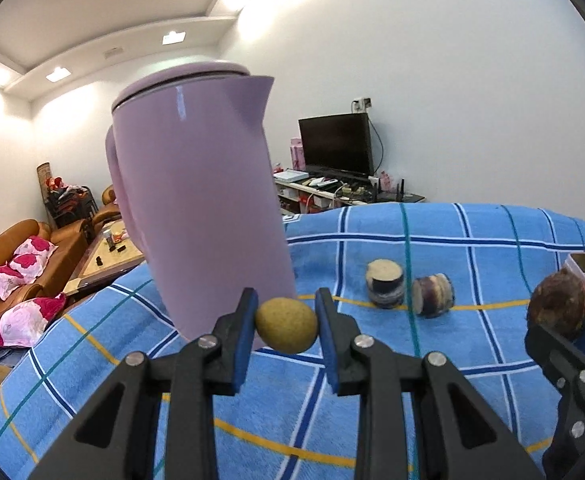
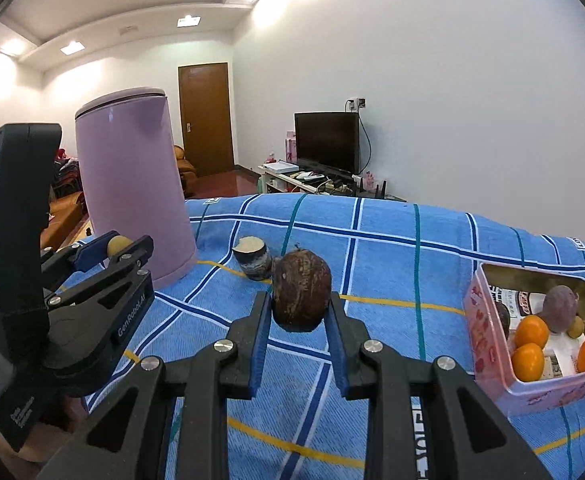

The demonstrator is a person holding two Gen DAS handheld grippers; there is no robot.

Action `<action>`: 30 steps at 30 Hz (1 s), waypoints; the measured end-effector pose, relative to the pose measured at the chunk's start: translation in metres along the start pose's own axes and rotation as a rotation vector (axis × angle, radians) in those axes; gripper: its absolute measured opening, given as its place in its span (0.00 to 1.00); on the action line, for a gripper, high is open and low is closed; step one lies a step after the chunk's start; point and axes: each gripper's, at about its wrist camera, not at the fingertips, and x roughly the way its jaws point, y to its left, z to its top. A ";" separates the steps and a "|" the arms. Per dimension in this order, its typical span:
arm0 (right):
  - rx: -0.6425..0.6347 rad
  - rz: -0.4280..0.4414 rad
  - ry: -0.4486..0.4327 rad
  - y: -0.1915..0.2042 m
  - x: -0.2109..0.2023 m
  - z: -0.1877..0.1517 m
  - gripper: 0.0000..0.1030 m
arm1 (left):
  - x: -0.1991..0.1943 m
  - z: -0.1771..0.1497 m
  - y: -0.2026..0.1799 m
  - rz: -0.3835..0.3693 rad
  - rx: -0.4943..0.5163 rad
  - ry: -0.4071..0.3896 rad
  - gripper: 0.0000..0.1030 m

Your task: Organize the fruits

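Right wrist: pink tin (image 2: pixel 488 344) with oranges (image 2: pixel 531 331) | left wrist: second cut chunk (image 1: pixel 432 295) | fingers grasping fruits

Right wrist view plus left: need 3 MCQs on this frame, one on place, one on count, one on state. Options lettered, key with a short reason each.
1. Where does the pink tin sit relative to the lilac jug?
A. To its right on the blue checked cloth
B. To its left on the cloth
C. On top of the jug

2. How many orange fruits show in the tin?
A. One
B. Three
C. Six

3. What is the left gripper doing?
A. Open over bare cloth
B. Shut on the jug's handle
C. Shut on a small yellow-green fruit

Key:
1 A: the tin is at the right edge of the right wrist view, the jug at the left.
2 B: three orange fruits can be counted beside a purple piece.
3 C: both blue pads press the fruit's sides; the right gripper likewise clamps a brown round fruit.
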 end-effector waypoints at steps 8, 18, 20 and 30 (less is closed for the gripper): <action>-0.003 -0.002 -0.001 -0.001 -0.003 -0.002 0.28 | -0.011 -0.003 0.004 -0.041 -0.033 -0.008 0.31; -0.019 0.001 -0.009 -0.009 -0.017 -0.008 0.28 | -0.017 -0.007 0.009 -0.048 -0.069 -0.016 0.31; -0.023 0.003 -0.006 -0.010 -0.017 -0.008 0.28 | -0.020 -0.007 0.008 -0.045 -0.069 -0.019 0.31; -0.069 0.000 -0.023 -0.016 -0.032 -0.014 0.28 | -0.031 -0.011 0.004 -0.050 -0.075 -0.025 0.31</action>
